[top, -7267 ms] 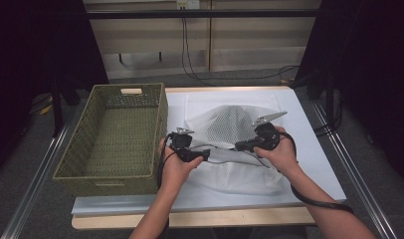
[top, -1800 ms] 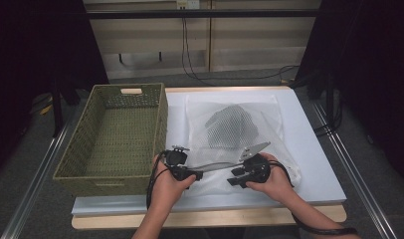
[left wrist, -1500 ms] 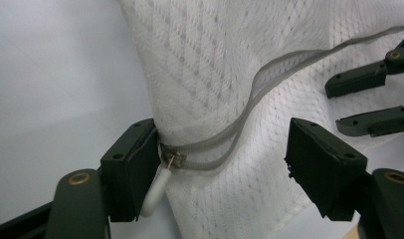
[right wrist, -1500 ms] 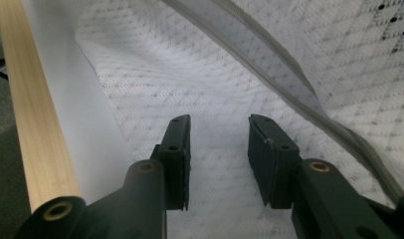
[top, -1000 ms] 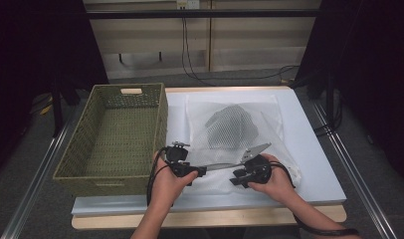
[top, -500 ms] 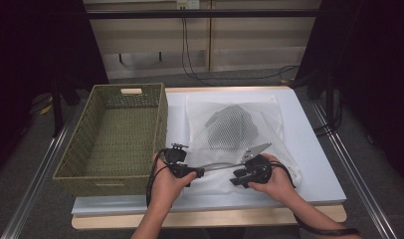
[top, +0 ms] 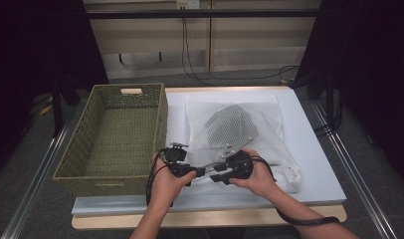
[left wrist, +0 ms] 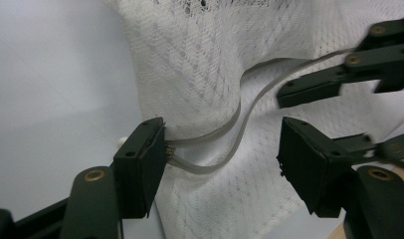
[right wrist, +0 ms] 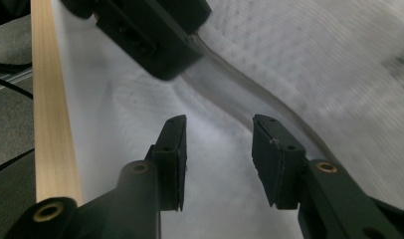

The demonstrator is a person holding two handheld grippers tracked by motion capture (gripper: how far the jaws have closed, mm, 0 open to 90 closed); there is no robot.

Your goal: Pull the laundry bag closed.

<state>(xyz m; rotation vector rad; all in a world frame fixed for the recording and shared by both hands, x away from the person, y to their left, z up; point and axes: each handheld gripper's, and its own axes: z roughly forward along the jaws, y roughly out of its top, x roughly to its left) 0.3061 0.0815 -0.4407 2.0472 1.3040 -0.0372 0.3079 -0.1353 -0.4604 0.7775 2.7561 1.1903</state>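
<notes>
Both grippers, left (left wrist: 217,159) and right (right wrist: 217,159), were held wide open astride the mesh laundry bag's (left wrist: 200,74) zipper tape (left wrist: 230,124), evidently for working the closure.

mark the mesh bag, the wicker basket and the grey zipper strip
mesh bag (top: 269,113): high view, bare white mesh at upper right.
wicker basket (top: 162,117): high view, right wall.
grey zipper strip (left wrist: 240,107): left gripper view, middle of its curve.

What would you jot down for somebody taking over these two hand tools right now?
Left gripper: jaws open, astride the mesh bag's grey zipper band at the near edge, gripping nothing.
Right gripper: open, empty, just above the same edge.
The bag lies flat on the white mat with a dark garment inside; the wicker basket beside it is empty.
Left: probably work the zipper, then the basket.
</notes>
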